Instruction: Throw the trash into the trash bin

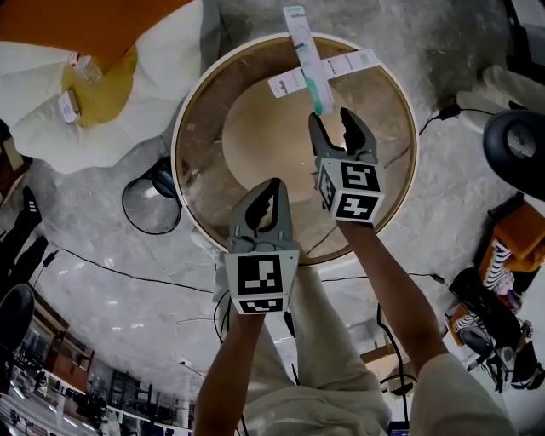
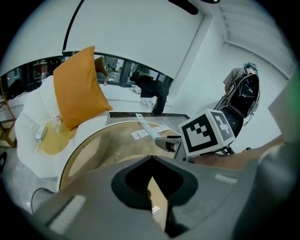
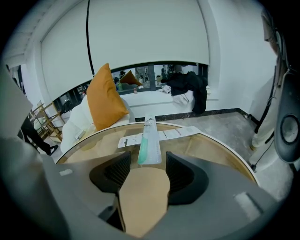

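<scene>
Right gripper [image 1: 331, 115]: grey jaws, ribbed black pads, spread wide, empty. Wrapper [image 1: 308, 60]: long flat glossy strip, white with teal end, just ahead of pads, overhanging far rim of round glass-topped table [image 1: 175, 153], crossing white paper strip [image 1: 349, 64]. Left gripper [image 1: 272, 186]: jaws together, above table's near rim.

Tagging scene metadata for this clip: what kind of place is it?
Probably an indoor lounge or sitting area, possibly in an office: a round glass-topped wooden table, a soft white sofa with an orange fabric cushion on it, and a pale marbled stone floor.
</scene>
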`<state>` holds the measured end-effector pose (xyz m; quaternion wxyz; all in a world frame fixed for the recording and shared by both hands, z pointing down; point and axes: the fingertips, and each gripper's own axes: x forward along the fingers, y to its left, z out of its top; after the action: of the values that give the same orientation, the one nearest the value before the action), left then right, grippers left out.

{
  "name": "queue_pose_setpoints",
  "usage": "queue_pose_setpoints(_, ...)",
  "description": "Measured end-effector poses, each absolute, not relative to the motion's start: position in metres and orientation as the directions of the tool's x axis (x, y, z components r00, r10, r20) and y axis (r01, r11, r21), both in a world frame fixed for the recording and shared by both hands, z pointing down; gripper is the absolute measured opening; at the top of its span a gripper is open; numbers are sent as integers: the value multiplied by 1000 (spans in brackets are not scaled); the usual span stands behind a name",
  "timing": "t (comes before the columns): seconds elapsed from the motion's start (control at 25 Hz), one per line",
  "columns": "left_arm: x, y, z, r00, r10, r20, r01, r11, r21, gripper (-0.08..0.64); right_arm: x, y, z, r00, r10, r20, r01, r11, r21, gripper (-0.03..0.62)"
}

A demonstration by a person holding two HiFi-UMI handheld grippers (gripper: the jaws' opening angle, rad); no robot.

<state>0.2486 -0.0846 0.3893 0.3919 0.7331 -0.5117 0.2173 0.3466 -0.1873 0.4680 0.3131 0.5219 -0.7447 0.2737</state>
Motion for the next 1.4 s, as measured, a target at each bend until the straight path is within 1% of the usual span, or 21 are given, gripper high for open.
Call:
queue_pose_setpoints(0.24, 241, -84, 394, 384, -571, 726, -920, -169, 355, 1, 341, -197, 483, -249, -591, 767, -943, 329, -53, 275)
queue_pose_setpoints(0.36, 234, -81, 397, 379, -567, 731, -922, -161, 352, 2, 342, -199, 487, -241, -588, 773, -942, 332, -41, 256)
queue_pose_setpoints(0.52, 224, -80, 400, 364, -570, 736, -927, -143, 347, 1, 343, -203, 492, -223, -587, 778, -944, 329, -23, 250)
queue_pose_setpoints(0.56, 222, -80, 400, 360, -571, 737, -928, -139, 346, 2, 344, -203, 494, -221, -582, 782, -943, 331, -20, 215)
queue_pose_setpoints(0.68, 220, -76, 400, 355, -572, 740, -930, -132, 344, 2, 345, -203, 496, -222, -571, 791, -941, 339, -19, 213)
queue_pose_setpoints(1.04, 225, -75, 392, 354, -580, 734, -929, -127, 348, 1, 346, -203, 478, -232, -594, 770, -937, 349, -13, 202)
queue_pose_setpoints(1.4, 214, -65, 397, 352, -587, 729, -929, -120, 351, 2, 325, -187, 472, -265, -608, 748, -924, 382, -16, 195)
